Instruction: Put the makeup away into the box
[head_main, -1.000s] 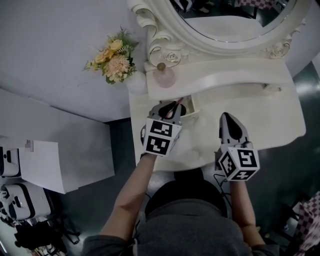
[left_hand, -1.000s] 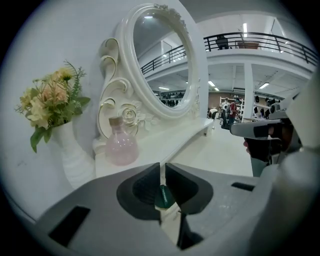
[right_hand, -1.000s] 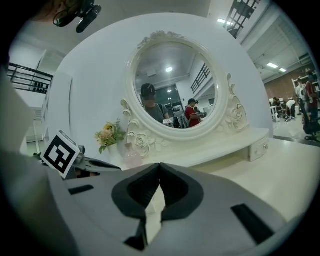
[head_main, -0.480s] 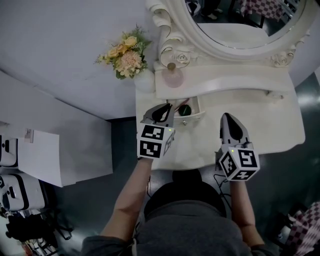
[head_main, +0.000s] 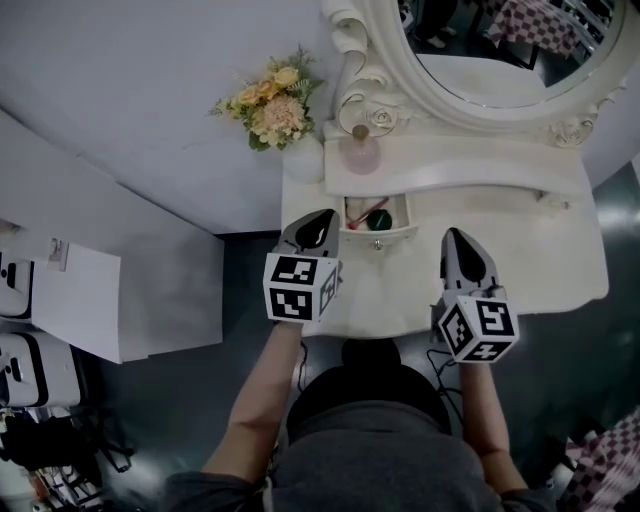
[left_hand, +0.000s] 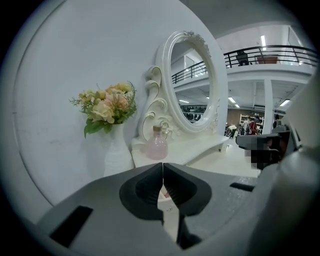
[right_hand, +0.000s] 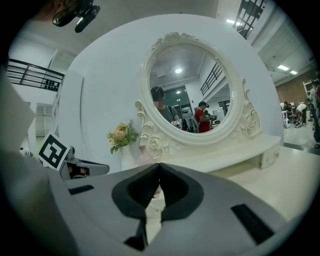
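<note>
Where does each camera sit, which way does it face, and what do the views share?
Head view: on the person's head, looking steeply down at the dressing table; forearms, left gripper and right gripper show.
Left gripper view: on the left gripper, facing past its shut jaws toward the flowers and pink bottle.
Right gripper view: on the right gripper, facing past its shut jaws toward the mirror.
All share the flowers and mirror.

The cream painted dressing table (head_main: 520, 250) below the oval mirror (head_main: 500, 40) looks smooth and faintly glossy, as does the mirror's carved cream frame (head_main: 360, 100). Under the mirror's left edge stand a translucent pink glass bottle (head_main: 361, 155) and a smooth, ceramic-looking white vase (head_main: 303, 160). The small open cream box (head_main: 395, 232) has the same painted finish.
</note>
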